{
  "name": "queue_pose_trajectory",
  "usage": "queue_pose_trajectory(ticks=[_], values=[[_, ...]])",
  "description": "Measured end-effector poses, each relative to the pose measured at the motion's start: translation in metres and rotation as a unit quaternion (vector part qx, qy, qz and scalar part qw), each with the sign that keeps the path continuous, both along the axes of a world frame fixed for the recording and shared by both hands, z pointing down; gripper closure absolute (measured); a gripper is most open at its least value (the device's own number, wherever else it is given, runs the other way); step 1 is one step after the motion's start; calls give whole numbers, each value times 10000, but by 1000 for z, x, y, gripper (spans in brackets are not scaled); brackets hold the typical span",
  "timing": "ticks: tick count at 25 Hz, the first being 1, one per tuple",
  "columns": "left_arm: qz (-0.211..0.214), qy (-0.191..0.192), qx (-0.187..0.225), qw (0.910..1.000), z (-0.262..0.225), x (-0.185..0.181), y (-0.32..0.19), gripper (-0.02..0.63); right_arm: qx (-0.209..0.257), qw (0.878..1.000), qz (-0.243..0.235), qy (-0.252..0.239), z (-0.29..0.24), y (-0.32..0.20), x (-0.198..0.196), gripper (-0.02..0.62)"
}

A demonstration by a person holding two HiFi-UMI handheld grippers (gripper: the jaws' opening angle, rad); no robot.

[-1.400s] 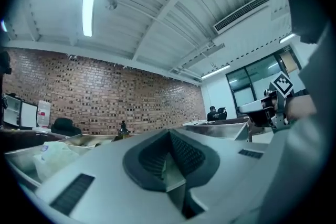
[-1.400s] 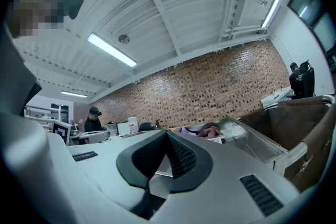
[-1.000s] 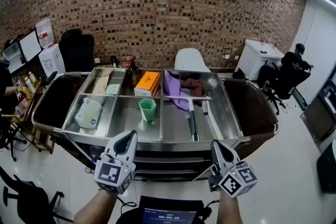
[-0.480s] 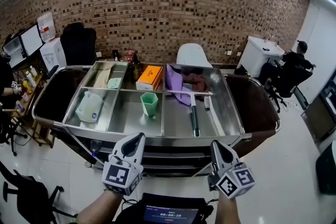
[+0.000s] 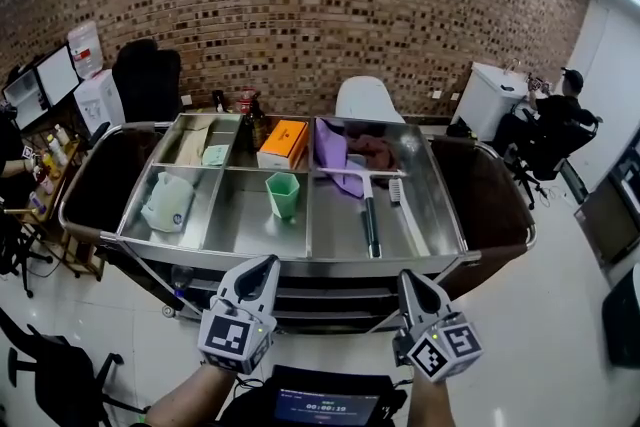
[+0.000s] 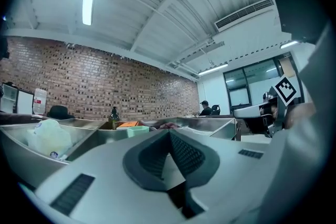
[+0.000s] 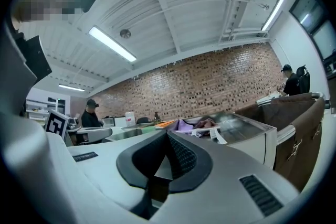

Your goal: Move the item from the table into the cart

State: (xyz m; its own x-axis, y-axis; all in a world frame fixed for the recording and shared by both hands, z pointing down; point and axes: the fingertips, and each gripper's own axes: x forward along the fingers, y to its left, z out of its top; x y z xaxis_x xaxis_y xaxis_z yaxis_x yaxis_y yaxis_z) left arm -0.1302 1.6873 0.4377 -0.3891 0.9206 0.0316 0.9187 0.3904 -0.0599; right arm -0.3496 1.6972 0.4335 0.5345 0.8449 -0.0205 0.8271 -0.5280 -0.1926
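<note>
Cart [image 5: 310, 267] lower shelves behind left gripper [image 5: 265, 267]

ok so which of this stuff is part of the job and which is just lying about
Job: steel cart; left gripper, right gripper, both shut, empty; in the cart: green cup, orange box, purple cloth.
Lying about: white chair, black office chair, water dispenser.

An open-plan office: brick wall [image 5: 320, 5] at twelve o'clock, monitors [image 5: 55, 83] and a black office chair [image 5: 145, 87] at ten o'clock, a person [image 5: 552, 120] seated at a white tabletop [image 5: 492, 87] at two o'clock.
</note>
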Motion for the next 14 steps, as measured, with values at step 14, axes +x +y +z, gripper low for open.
queue_pose_trajectory(ticks=[14], values=[[9, 15, 36, 10000, 2, 0, 8, 592, 10, 9999, 44, -105, 1, 4, -2, 591]])
